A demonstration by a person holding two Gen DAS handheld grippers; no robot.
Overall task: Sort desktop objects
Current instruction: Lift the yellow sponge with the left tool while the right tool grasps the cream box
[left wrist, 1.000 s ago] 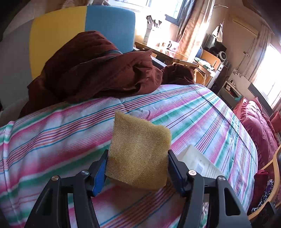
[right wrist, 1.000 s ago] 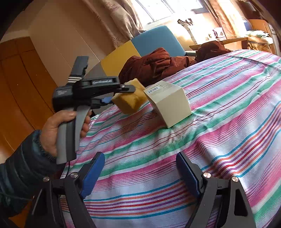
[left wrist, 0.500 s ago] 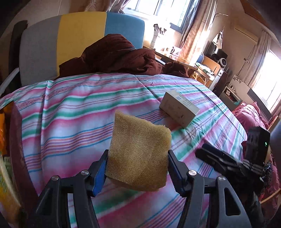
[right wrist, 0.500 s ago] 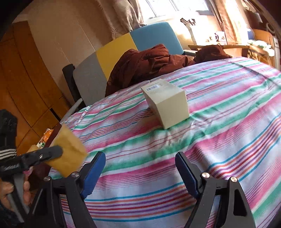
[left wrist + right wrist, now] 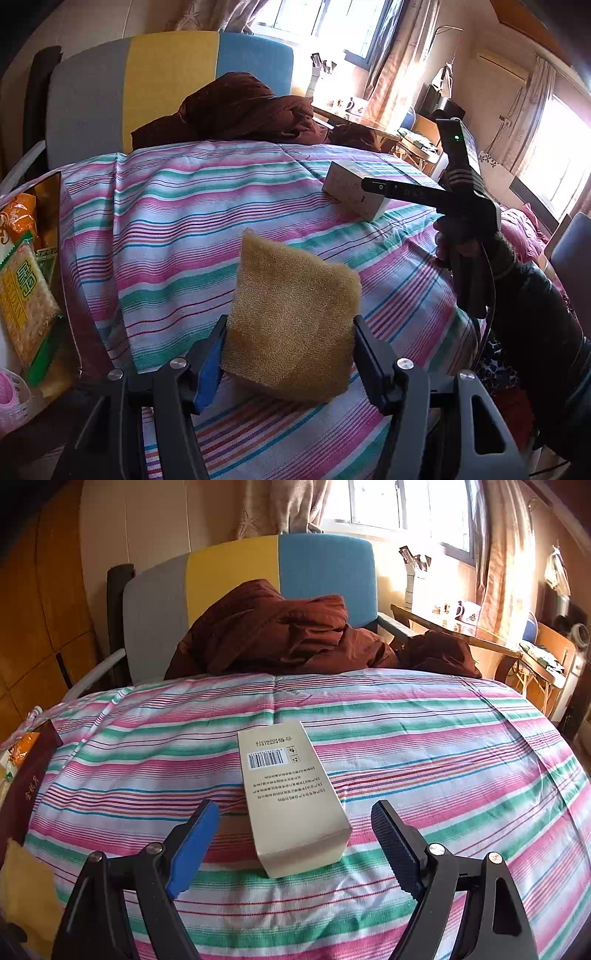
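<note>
One sponge held, one box lying on the striped cover.

The left gripper (image 5: 288, 354) has its fingers pinching the single yellow-brown sponge (image 5: 291, 325), lifted above the striped cover (image 5: 166, 221). The right gripper (image 5: 295, 845) has its fingers spread wide, one on each side of the near end of the one cream box (image 5: 291, 797), not touching it. The box lies flat at 12 o'clock from that gripper, with a barcode and small print too fine to read. At 9 o'clock in the left view sit two snack packets (image 5: 26, 295); their writing is unclear.
</note>
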